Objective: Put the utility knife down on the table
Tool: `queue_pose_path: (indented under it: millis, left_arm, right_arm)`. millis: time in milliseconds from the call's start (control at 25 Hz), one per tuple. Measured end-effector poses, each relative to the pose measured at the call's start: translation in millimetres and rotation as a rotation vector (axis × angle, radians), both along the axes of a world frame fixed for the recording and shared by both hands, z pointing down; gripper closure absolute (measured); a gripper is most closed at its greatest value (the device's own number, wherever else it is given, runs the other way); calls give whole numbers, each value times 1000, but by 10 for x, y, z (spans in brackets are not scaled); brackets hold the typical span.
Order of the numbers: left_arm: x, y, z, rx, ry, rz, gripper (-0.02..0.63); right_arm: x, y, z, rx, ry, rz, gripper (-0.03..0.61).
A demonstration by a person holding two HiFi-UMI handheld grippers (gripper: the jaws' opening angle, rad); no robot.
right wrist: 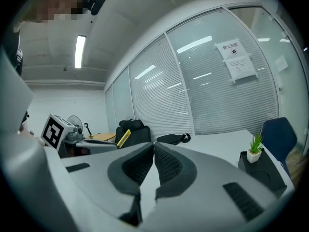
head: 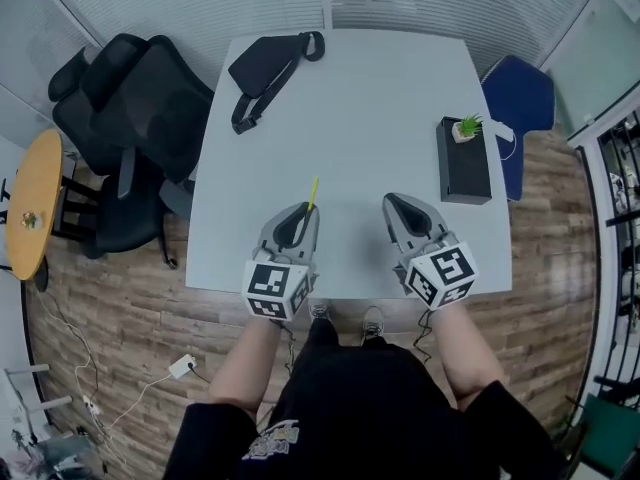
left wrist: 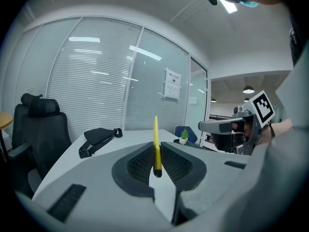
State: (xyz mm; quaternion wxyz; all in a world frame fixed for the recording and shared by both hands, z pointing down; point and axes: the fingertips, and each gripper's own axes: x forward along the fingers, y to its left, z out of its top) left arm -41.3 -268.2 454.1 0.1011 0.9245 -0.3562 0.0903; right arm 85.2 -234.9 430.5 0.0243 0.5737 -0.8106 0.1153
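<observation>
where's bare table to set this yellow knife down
The widest bare patch is the middle of the table, between the black bag at far left and the black box with its plant at right. The strip ahead of the left gripper, which grips the utility knife, is bare too. Crowded only near bag and box.

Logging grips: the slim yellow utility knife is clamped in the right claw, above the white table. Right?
No. The slim yellow utility knife is clamped in the left claw, not the right claw, as the left gripper view shows; it is above the white table.
</observation>
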Motion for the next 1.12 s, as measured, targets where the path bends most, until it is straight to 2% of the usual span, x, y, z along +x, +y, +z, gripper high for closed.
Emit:
queue_pose_path:
  millis: [480, 920, 1120]
  left_arm:
    - [-2, -359, 668, -83, -95, 126, 566]
    - [135, -482, 1473, -119, -300, 247, 566]
    - [174, -490, 1912, -154, -417, 299, 566]
  right_arm:
    - [-155, -70, 225, -66, 13, 110, 566]
    - [-199, -39, 542, -134, 2, 185, 566]
    - [-174, -33, 648, -152, -16, 223, 566]
